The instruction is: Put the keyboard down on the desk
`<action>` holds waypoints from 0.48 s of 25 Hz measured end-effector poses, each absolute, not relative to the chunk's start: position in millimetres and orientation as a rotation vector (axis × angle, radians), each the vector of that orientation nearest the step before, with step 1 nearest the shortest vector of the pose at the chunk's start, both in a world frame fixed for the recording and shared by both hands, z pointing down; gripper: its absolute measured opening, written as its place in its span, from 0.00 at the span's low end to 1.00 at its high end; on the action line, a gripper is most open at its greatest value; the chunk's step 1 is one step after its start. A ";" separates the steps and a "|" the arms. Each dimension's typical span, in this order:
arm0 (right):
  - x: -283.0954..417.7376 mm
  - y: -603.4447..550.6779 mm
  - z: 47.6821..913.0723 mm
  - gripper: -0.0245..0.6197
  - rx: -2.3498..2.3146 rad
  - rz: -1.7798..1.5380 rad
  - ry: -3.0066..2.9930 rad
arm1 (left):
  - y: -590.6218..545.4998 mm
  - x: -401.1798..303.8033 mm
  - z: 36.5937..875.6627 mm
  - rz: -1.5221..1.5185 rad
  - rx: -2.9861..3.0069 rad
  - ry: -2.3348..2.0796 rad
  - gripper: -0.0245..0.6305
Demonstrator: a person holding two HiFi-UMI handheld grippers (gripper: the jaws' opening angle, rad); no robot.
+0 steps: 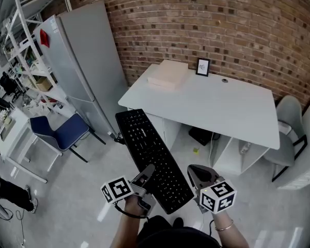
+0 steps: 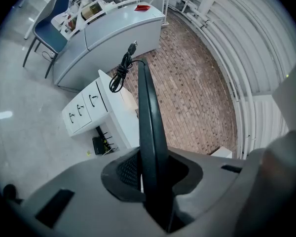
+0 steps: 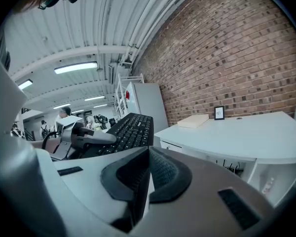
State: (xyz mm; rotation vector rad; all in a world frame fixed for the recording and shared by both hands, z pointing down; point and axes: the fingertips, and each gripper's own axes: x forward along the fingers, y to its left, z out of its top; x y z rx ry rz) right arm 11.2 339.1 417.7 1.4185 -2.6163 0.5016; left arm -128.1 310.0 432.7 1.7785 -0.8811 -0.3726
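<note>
Keyboard gripped in the air by the left gripper, not yet on the desk.

Left gripper [image 2: 149, 177] has its jaws narrowed onto the near edge of the black keyboard [image 1: 152, 156], with a pad pressed against each face. The board runs straight away from the jaws, seen edge-on in the left gripper view, with a coiled cable [image 2: 120, 72] at its far end. Right gripper [image 3: 146, 176] sits just right of the keyboard's near end, its jaws together with nothing between them. The white desk [image 1: 225, 110] lies ahead of both grippers, and the keyboard's far end reaches towards its left corner without resting on it. A flat pale box [image 1: 168, 75] and a small framed picture [image 1: 202, 66] sit at the desk's far side.
</note>
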 end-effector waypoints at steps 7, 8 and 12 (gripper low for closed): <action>25.8 318.7 424.1 0.05 1.450 0.535 -2.605 | 286.3 -125.3 432.6 -0.383 1.770 -0.889 0.17; 26.4 312.9 425.8 0.05 1.452 0.539 -2.604 | 280.1 -125.6 433.9 -0.384 1.768 -0.890 0.17; 29.2 281.1 432.7 0.05 1.453 0.552 -2.602 | 249.2 -123.3 443.5 -0.380 1.757 -0.890 0.17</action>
